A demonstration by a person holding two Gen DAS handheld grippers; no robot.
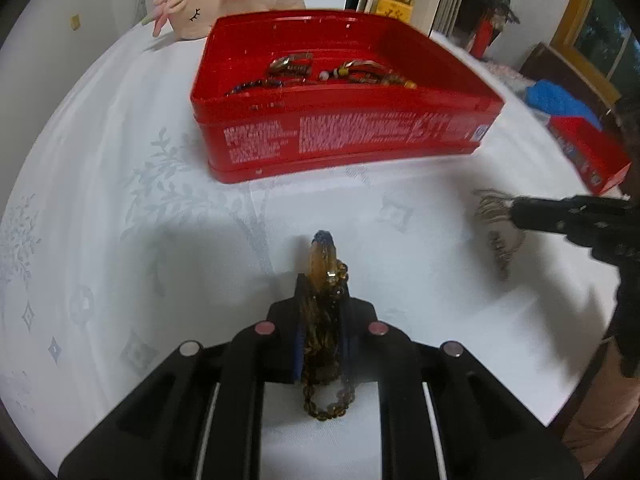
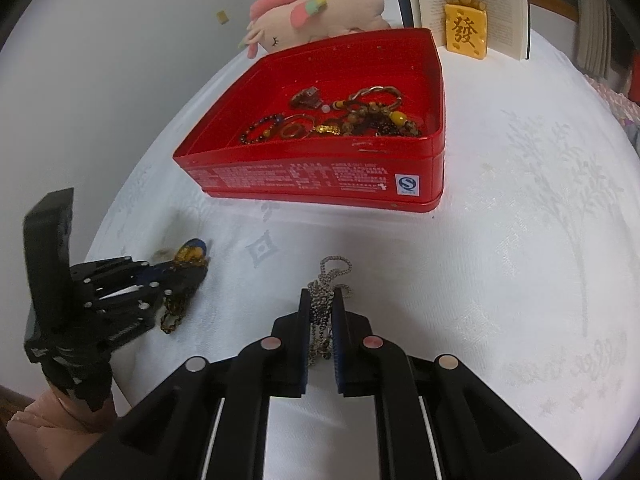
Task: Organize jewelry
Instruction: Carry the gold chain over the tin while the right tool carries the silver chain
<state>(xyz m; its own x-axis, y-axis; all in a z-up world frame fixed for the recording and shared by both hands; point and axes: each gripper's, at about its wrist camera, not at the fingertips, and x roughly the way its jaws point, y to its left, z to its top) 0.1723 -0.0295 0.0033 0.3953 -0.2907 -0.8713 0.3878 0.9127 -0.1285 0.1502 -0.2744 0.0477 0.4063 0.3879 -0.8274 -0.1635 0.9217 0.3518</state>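
We see the left gripper (image 1: 322, 280) clamped on an amber bead strand with a blue-tipped pendant (image 1: 323, 258), its long axis running forward toward the open red metal tin (image 1: 344, 140). The right gripper (image 2: 322, 300) pinches a silver ball chain (image 2: 326, 292) likewise. Below lies a white embroidered tablecloth (image 2: 520, 260); a pink plush toy (image 2: 316, 16) sits behind the tin.

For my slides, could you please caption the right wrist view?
Right tongs shut on a silver chain, before a red tin holding jewelry.
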